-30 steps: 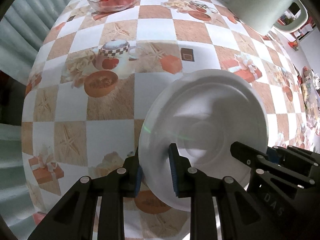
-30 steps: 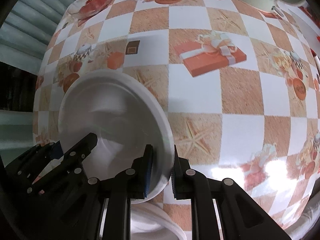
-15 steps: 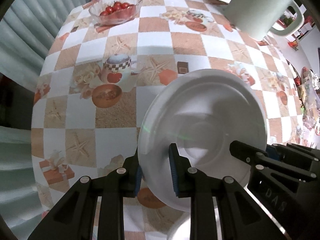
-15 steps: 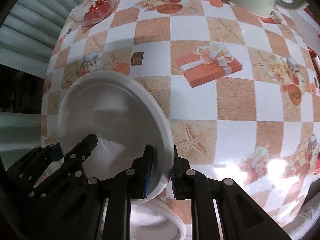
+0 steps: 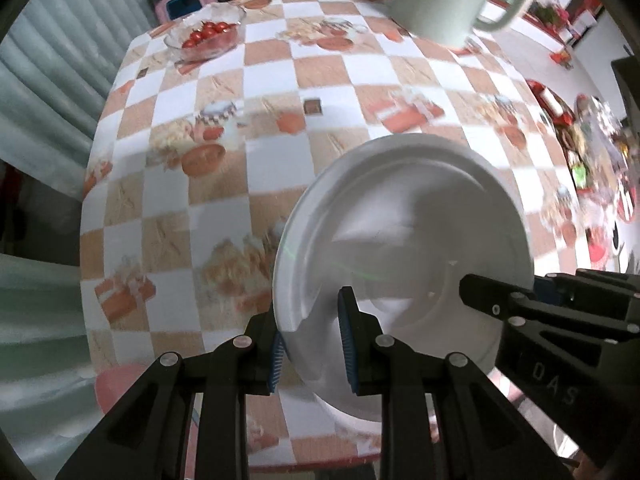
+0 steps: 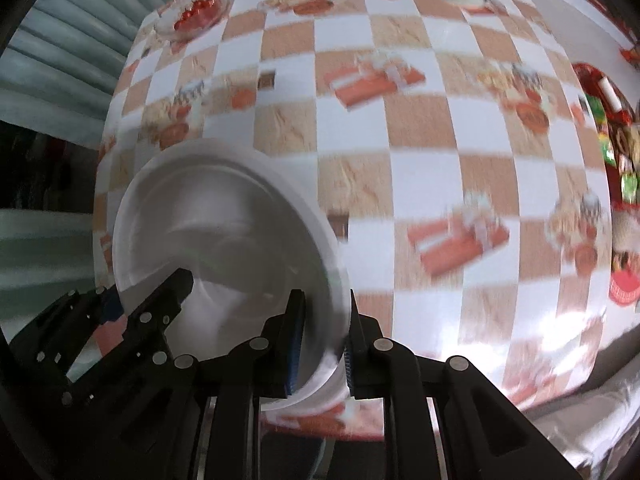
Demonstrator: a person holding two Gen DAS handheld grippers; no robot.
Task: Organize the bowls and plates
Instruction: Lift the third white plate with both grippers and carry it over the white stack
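Lifted higher above the checkered counter [image 5: 360,80] than a second ago, both grippers' fingers [image 5: 346,344] clamp one white plate [image 5: 400,232], awaiting careful stacking.

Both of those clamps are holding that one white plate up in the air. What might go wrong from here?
1. The round white plate is pinched only at its rim, by the left hand-held gripper and the right hand-held gripper on opposite edges. If one moves faster, the smooth plate may twist or slip out.
2. It hangs above the checkered tablecloth near the table's front edge, so a drop could send it to the floor.
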